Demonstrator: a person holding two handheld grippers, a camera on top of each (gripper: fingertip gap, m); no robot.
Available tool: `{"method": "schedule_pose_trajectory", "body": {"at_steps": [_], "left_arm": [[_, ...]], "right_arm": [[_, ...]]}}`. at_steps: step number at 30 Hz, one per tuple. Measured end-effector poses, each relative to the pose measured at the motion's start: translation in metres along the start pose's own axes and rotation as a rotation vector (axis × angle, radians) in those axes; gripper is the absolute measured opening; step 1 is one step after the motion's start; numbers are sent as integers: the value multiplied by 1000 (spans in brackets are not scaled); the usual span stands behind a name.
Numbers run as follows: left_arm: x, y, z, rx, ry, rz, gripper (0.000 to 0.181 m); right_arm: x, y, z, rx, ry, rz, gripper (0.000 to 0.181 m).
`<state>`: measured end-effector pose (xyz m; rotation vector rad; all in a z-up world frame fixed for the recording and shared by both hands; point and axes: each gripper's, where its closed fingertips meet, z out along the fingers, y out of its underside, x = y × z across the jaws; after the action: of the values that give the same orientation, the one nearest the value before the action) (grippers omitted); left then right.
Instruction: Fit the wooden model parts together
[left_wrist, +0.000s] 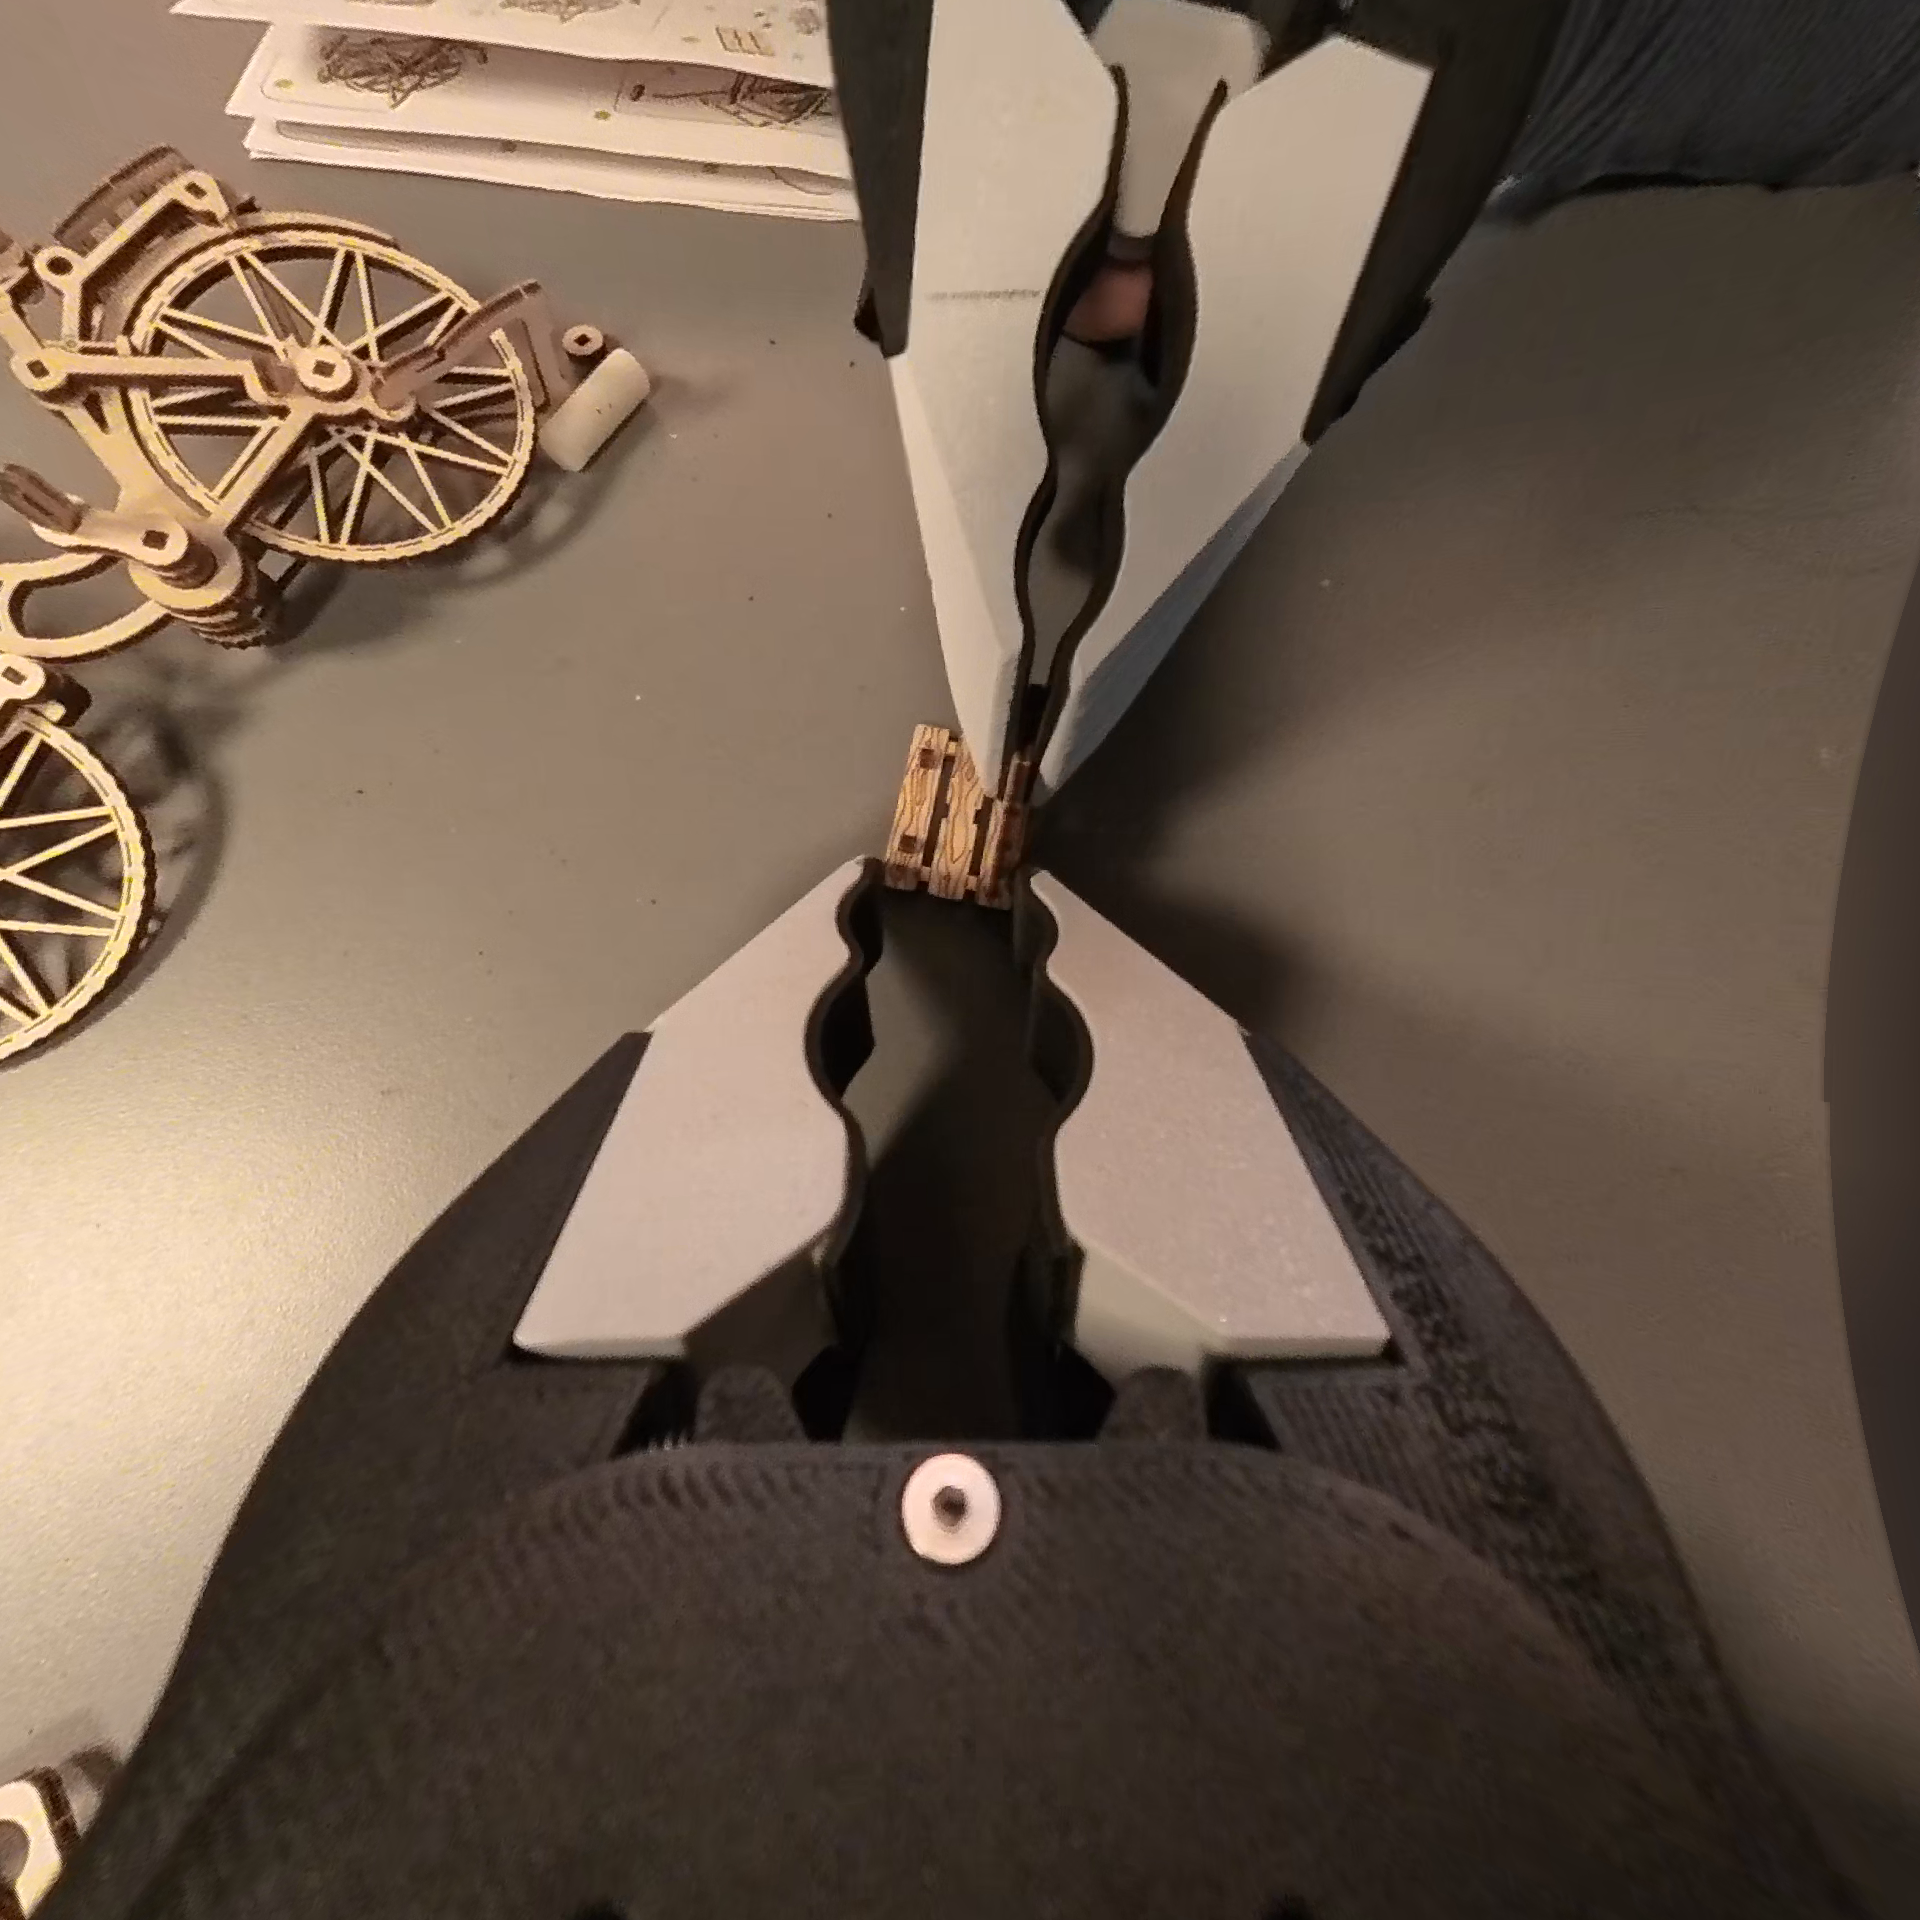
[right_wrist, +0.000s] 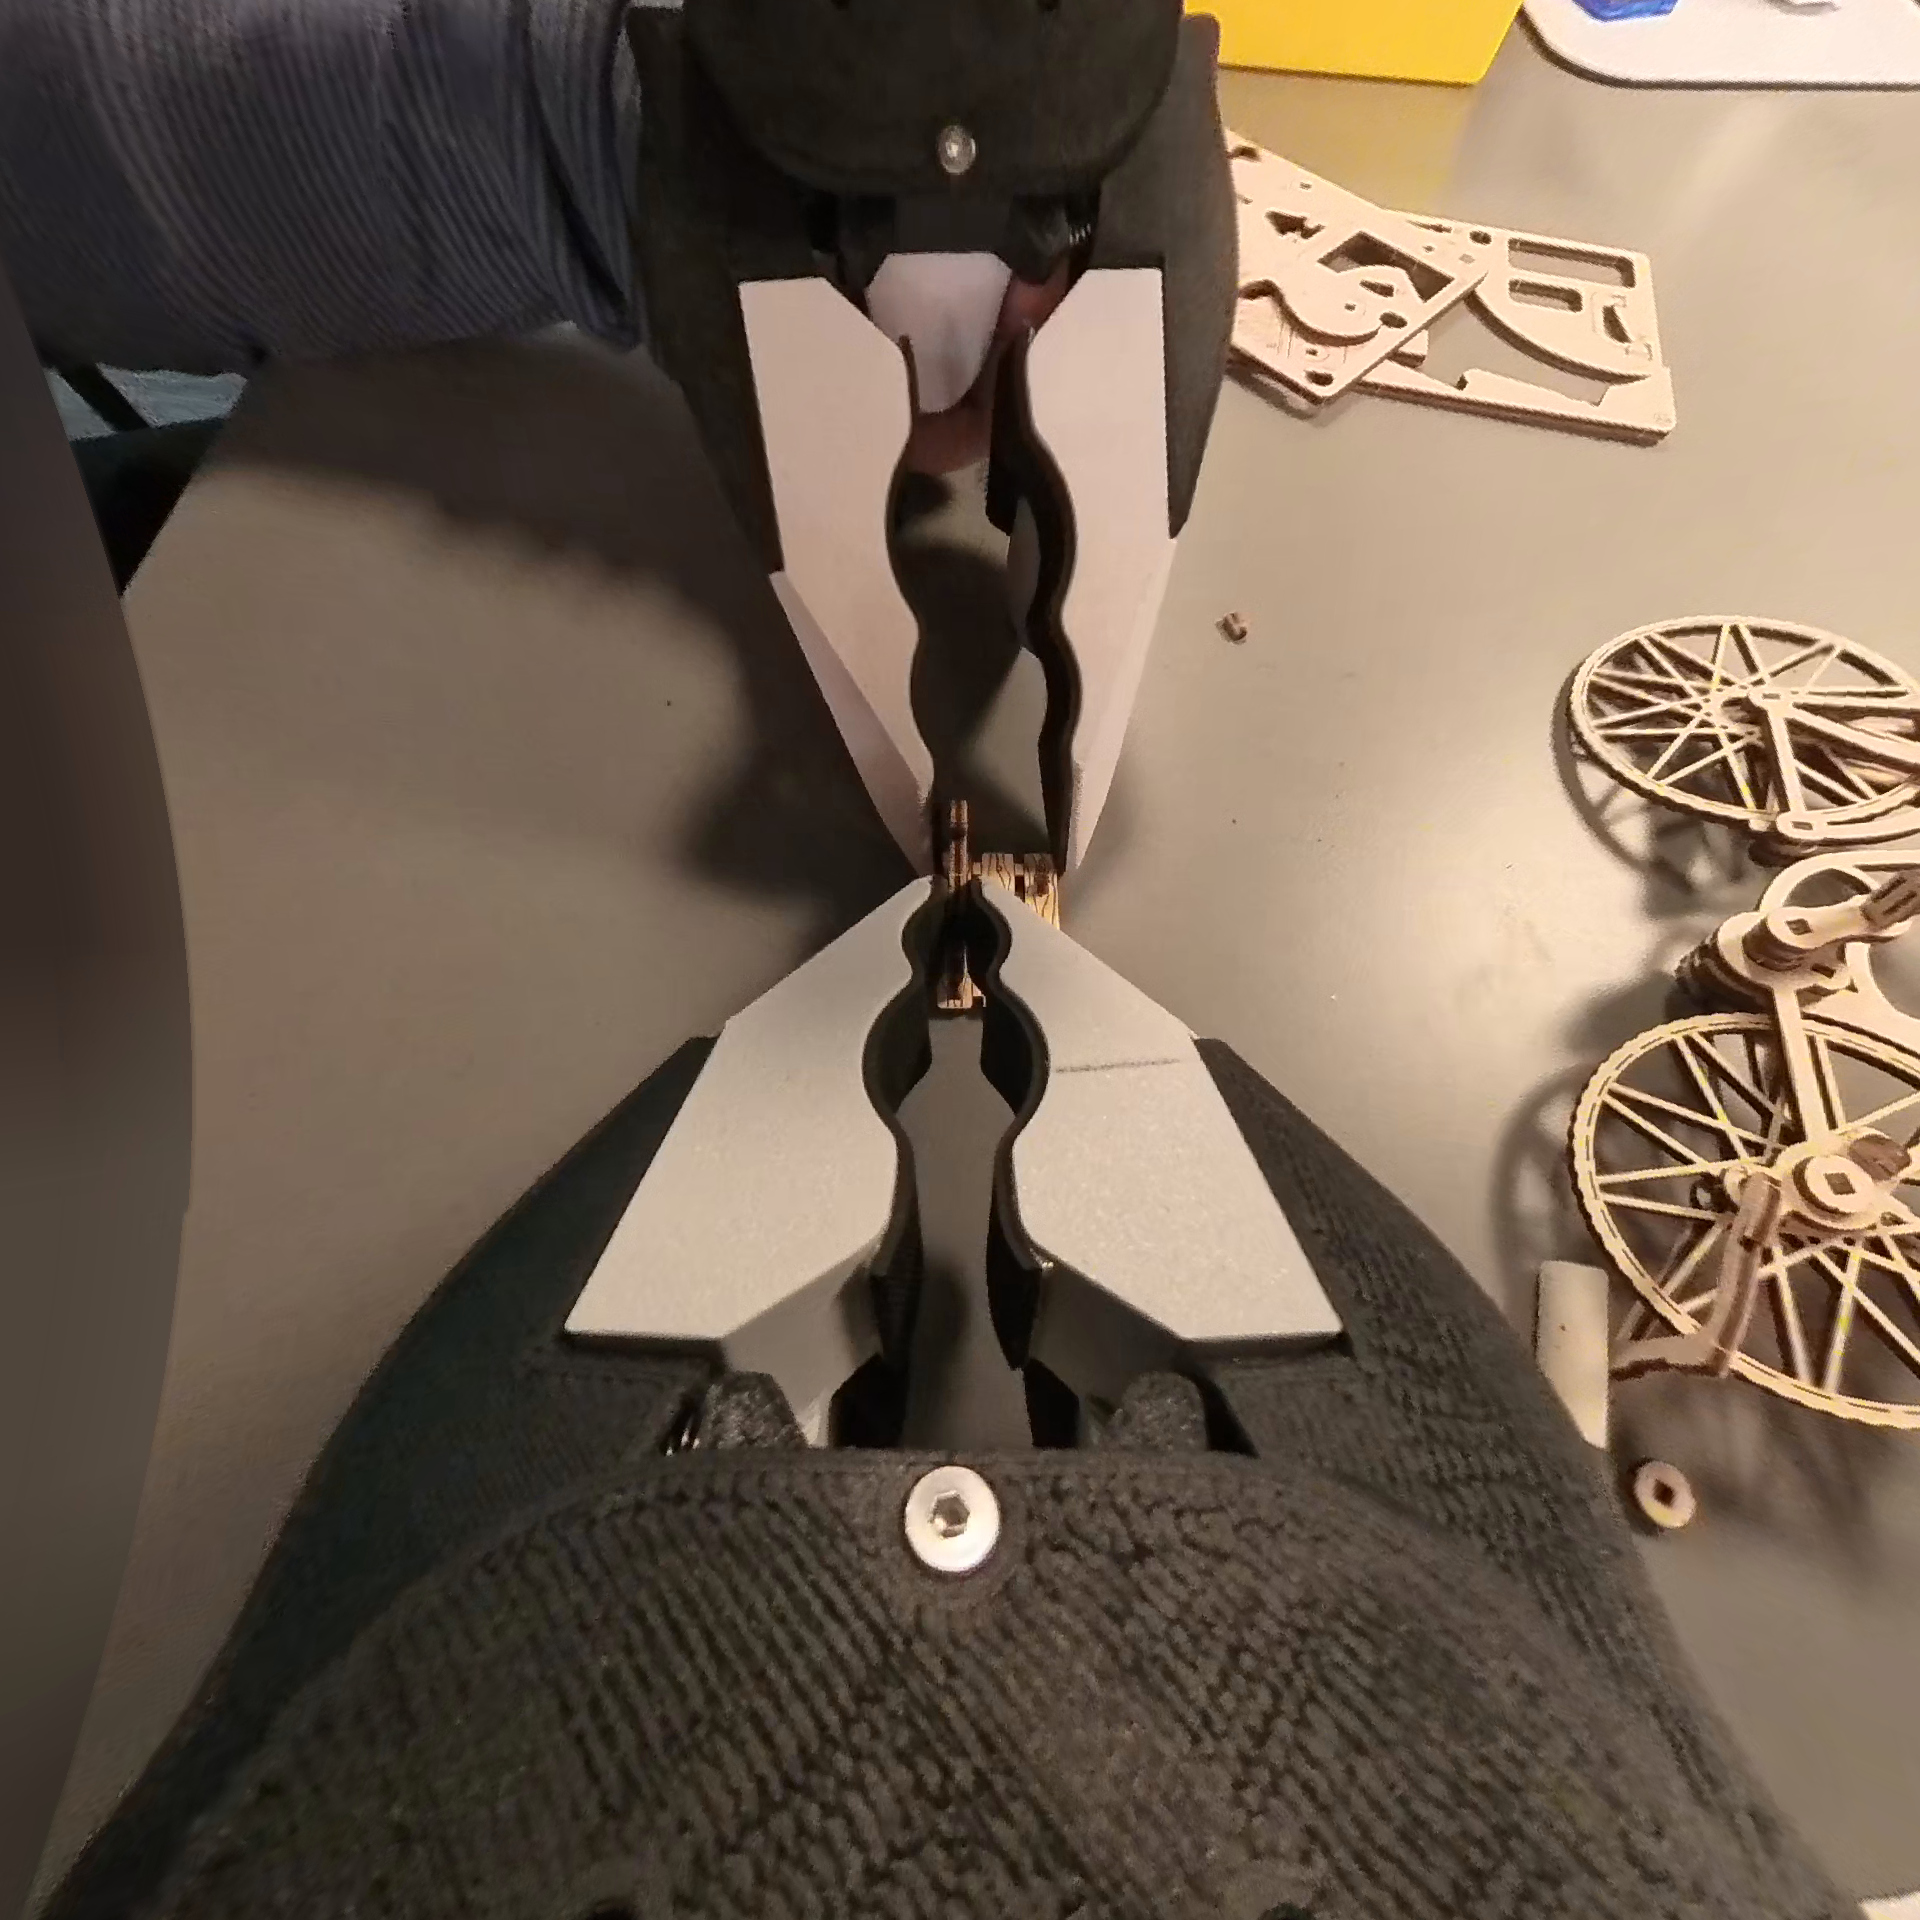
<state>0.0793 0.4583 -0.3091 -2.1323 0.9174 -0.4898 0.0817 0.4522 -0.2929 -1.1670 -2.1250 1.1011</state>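
Note:
A small wooden block (left_wrist: 940, 821) with wood-grain marks sits between the tips of my left gripper (left_wrist: 951, 883), which is shut on it just above the grey table. My right gripper (left_wrist: 1023, 774) comes in from the far side, shut on a thin flat wooden part (left_wrist: 1018, 800) that touches the block's right edge. In the right wrist view, my right gripper (right_wrist: 961, 904) pinches the thin part (right_wrist: 956, 966) edge-on. The left gripper (right_wrist: 992, 831) faces it and holds the block (right_wrist: 1023, 888). The joint between the two parts is partly hidden by the fingertips.
A wooden bicycle model (left_wrist: 260, 416) (right_wrist: 1745, 935) lies on the grey table (left_wrist: 623, 727). Paper sheets (left_wrist: 540, 94) lie at the far left. Cut-out wooden sheets (right_wrist: 1455, 312) and a yellow box (right_wrist: 1361, 36) lie at the back. A small wooden washer (right_wrist: 1662, 1496) lies loose. A person's sleeve (right_wrist: 312, 156) shows. The tips of both grippers are at nearly the same place. The small wooden washer (right_wrist: 1662, 1496) is about equally far from each gripper, around 15 cm. My left wrist view (left_wrist: 579, 341) looks at it from another angle.

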Motion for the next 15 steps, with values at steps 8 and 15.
{"method": "schedule_pose_trajectory", "body": {"at_steps": [8, 15], "left_arm": [[0, 0, 0, 0, -4, 3, 24], [0, 0, -1, 0, -8, 10, 25]], "right_arm": [[-1, 0, 0, -6, 89, -205, 1], [-2, 1, 0, -22, 126, -234, 1]]}}
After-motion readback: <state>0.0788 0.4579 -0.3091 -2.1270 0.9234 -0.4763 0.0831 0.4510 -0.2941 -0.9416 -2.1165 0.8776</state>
